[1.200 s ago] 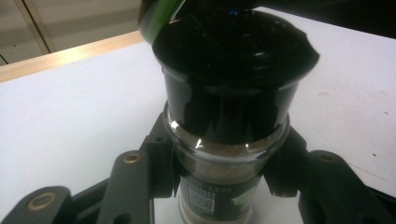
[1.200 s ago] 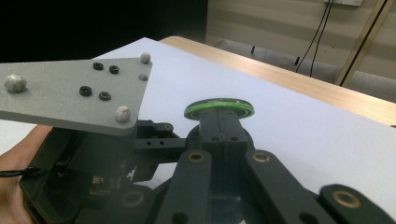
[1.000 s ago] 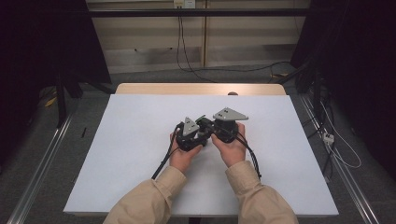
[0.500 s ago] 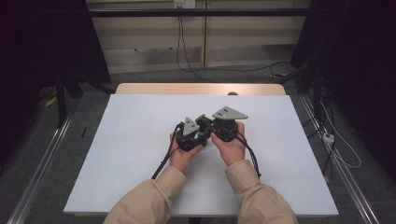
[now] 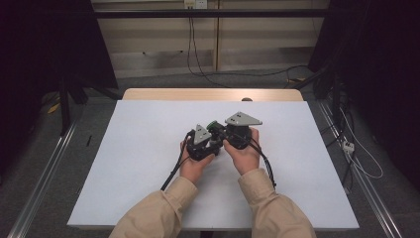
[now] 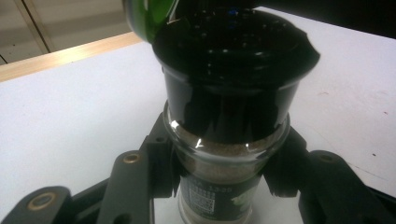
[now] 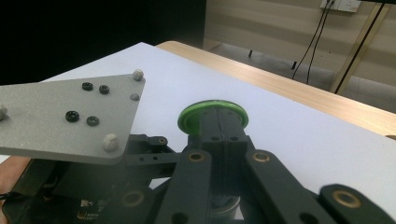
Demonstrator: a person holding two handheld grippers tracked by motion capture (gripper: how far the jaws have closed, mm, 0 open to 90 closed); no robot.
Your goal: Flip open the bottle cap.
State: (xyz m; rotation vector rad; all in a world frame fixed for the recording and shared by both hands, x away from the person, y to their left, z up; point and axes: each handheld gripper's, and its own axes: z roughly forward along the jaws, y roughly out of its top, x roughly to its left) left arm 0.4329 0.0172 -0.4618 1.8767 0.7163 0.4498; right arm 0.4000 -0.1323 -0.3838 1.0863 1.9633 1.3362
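Observation:
A glass spice jar [image 6: 219, 186] with brown powder and a black shaker top [image 6: 233, 56] stands upright between my left gripper's [image 6: 224, 161] jaws, which are shut on its neck. Its green flip lid [image 6: 152, 16] is raised at the jar's upper left. In the right gripper view, my right gripper [image 7: 219, 116] has its jaws pressed together, tips lying against the round green lid [image 7: 189, 119]; nothing shows between them. From above, both hands hold the left gripper [image 5: 208, 138] and right gripper [image 5: 225, 131] close together at mid-table, with the jar [image 5: 214, 126] between them.
The white tabletop [image 5: 148, 163] stretches wide on all sides of the hands. A wooden edge [image 5: 213, 94] runs along its far side. Cables [image 5: 173, 171] trail from the grippers toward the person. Metal rails [image 5: 44, 173] and floor cables flank the table.

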